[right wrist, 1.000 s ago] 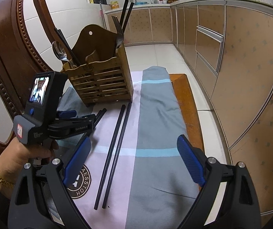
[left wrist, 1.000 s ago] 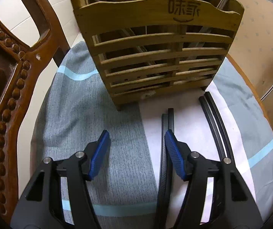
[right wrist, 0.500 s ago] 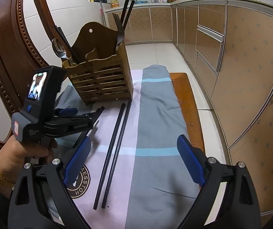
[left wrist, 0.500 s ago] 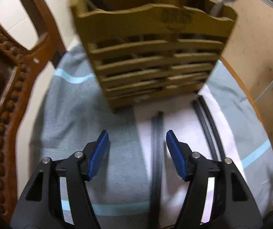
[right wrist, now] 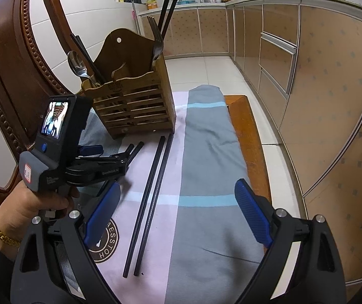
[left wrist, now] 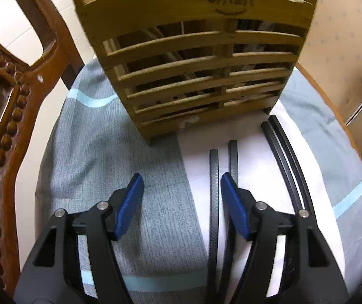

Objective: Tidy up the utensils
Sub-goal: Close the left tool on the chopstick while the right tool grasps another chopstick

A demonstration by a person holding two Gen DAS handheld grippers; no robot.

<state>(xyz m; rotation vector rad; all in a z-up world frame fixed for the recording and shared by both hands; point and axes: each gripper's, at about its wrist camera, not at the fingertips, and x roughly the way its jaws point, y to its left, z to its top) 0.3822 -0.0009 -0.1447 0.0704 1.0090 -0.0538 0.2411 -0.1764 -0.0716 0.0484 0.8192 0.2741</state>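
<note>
the left gripper (left wrist: pixel 181 185) hangs low over the cloth (left wrist: pixel 120 162) with its tongs spread and nothing pinched. since a second ago the near pair of chopsticks (left wrist: pixel 214 192) has changed: then the 2 sticks lay tight together, just beside the right-hand pad; now they lie parted, 1 inside the gap close to that pad and the other running under or behind it. the gripper has edged sideways a little, and the blur half a second back fits that. the jaws have not clearly widened.

the wooden holder (left wrist: pixel 196 58) stands at 12 o'clock from the left gripper, upright on the cloth, with a spoon (right wrist: pixel 76 64), a fork (right wrist: pixel 155 38) and more chopsticks already in it. a 2nd pair of chopsticks (right wrist: pixel 153 185) lies flat at 1 o'clock from the left gripper, well clear of it, tips near the holder's foot.

the right gripper (right wrist: pixel 178 215) has not shifted; its tongs are spread wide and empty, with that 2nd pair at about 11 o'clock from it.

my reading: the left gripper is lining up on the near pair, but with the sticks split a squeeze may catch only 1.
</note>
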